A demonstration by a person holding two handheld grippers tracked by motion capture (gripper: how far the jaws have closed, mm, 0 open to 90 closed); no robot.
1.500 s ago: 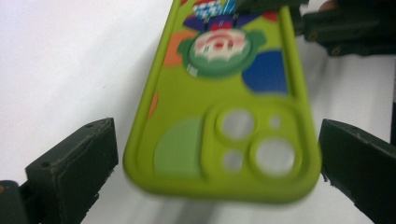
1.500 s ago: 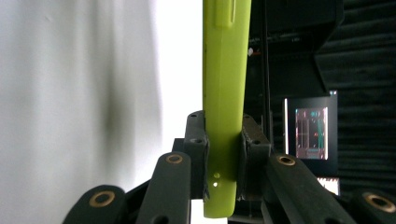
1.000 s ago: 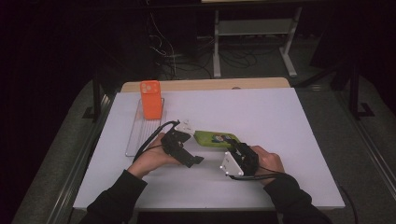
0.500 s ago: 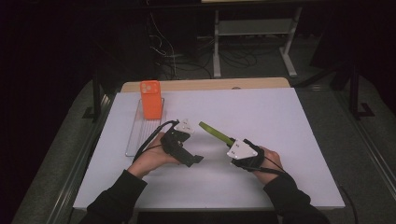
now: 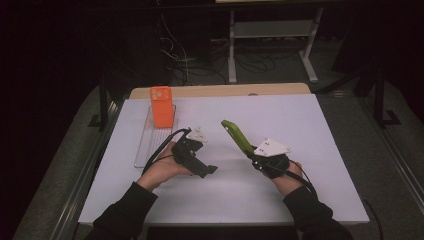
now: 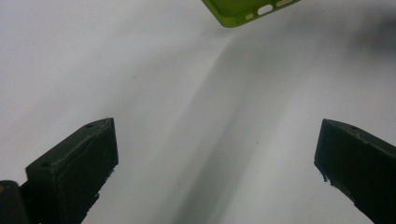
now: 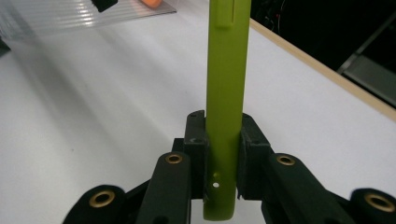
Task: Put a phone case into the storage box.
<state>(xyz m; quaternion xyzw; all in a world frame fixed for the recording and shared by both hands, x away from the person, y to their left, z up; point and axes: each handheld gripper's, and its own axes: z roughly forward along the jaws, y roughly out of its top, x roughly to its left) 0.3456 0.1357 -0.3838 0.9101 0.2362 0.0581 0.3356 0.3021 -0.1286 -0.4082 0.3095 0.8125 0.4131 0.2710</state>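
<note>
A green phone case (image 5: 236, 136) is held clear of the white table (image 5: 320, 125) near the centre of the high view, clamped at its lower end by the right gripper (image 5: 256, 159) and tilted up toward the upper left of the frame. In the right gripper view the case (image 7: 227, 93) is seen edge-on, rising from the bottom centre of the frame, with both black jaws pressed against its sides and a small round hole visible near its lower end. The left gripper (image 5: 206, 170) is seen lower left of centre in the high view, held in a hand (image 5: 162, 170) just above the table. Its jaws are shown spread wide with nothing between them in the left gripper view, where one end of the case (image 6: 247, 8), with its port cut-outs, juts in at the top edge.

An orange phone case (image 5: 161, 106) is stood upright at the far end of a clear ribbed tray (image 5: 149, 145) in the upper left part of the table. The table top (image 6: 187, 84) is otherwise bare and shadowed. A wooden edge (image 5: 220, 91) is seen along the table's far side. Beyond it, a dark room with a metal shelf frame (image 5: 270, 35) and loose cables (image 5: 175, 50) on the floor is visible.
</note>
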